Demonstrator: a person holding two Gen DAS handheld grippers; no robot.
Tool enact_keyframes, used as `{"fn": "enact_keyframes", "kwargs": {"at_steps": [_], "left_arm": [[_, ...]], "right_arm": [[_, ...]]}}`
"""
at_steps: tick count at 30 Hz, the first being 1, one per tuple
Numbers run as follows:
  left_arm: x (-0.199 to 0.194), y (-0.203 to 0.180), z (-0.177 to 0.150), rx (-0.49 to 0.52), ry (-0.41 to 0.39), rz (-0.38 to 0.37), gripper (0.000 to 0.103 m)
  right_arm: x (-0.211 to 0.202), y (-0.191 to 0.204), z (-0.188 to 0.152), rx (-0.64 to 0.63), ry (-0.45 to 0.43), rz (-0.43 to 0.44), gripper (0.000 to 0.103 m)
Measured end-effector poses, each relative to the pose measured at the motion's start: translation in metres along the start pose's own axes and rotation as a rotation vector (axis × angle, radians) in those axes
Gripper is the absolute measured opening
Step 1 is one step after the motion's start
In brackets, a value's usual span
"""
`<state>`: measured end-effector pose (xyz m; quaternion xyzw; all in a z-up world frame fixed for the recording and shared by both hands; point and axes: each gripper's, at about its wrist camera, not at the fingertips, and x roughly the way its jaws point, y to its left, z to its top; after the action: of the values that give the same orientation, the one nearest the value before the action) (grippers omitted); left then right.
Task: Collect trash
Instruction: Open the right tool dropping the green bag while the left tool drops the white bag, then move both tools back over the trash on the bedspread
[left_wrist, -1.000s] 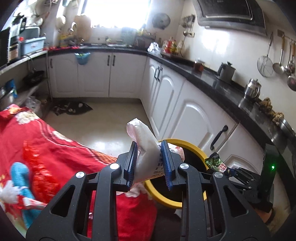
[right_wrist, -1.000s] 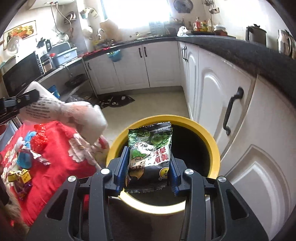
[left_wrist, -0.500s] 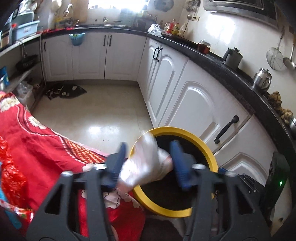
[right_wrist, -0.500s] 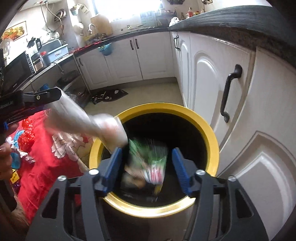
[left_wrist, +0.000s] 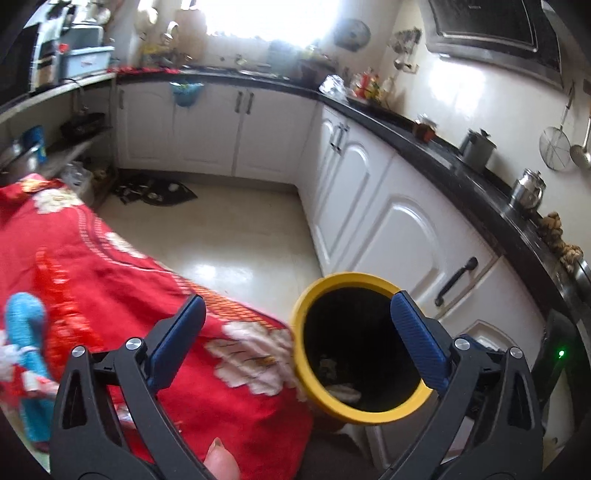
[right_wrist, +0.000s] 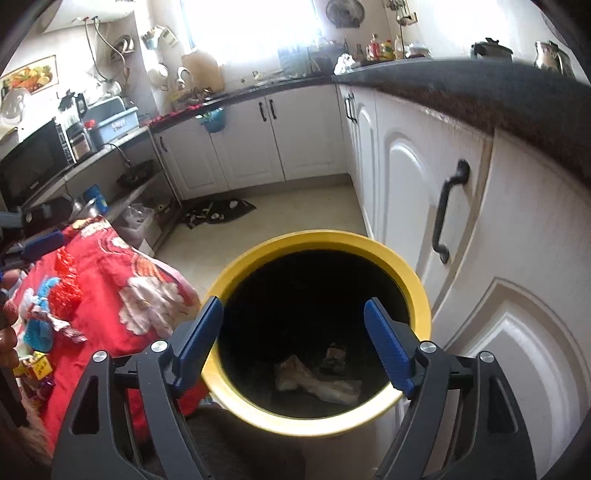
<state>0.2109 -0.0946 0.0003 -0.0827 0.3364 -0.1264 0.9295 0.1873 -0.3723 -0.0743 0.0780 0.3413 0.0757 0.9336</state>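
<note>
Above the yellow-rimmed bin (right_wrist: 321, 243), both the left gripper (left_wrist: 295, 321) and the right gripper (right_wrist: 293, 321) were opening, empty; wrappers (right_wrist: 317, 380) lay inside.

White cabinets (left_wrist: 388, 206), black countertop (left_wrist: 461, 173), kettle (left_wrist: 526, 190), microwave (right_wrist: 33, 162).

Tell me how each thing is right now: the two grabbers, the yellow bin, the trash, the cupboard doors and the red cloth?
left gripper: jaws opening, nothing between them.
right gripper: jaws opening, empty, above the bin.
yellow bin: upright, no lid, dark inside.
pale wrapper: lying at the bin's bottom.
dark wrapper: lying next to it, blurry.
cupboard doors: shut.
red cloth: spread out, small wrappers and things lying on it.
</note>
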Motion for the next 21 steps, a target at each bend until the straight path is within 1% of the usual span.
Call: {"fn": "enact_keyframes", "kwargs": {"at_steps": [4,9,16,21], "left_arm": [[-0.027,0.023,-0.001,-0.034,-0.038,0.047,0.092],[-0.059,0.056,-0.003,-0.076,-0.089,0.113,0.092],[-0.092,0.088,-0.007,-0.126,-0.135,0.164,0.092],[-0.114,0.111,-0.012,-0.157,-0.158,0.206,0.092]], "right_arm": [[-0.008,0.015,0.005,-0.019,-0.020,0.027,0.080],[-0.016,0.041,0.005,-0.062,-0.029,0.067,0.080],[-0.029,0.077,0.005,-0.115,-0.039,0.127,0.081],[-0.038,0.109,0.001,-0.167,-0.036,0.199,0.081]]}}
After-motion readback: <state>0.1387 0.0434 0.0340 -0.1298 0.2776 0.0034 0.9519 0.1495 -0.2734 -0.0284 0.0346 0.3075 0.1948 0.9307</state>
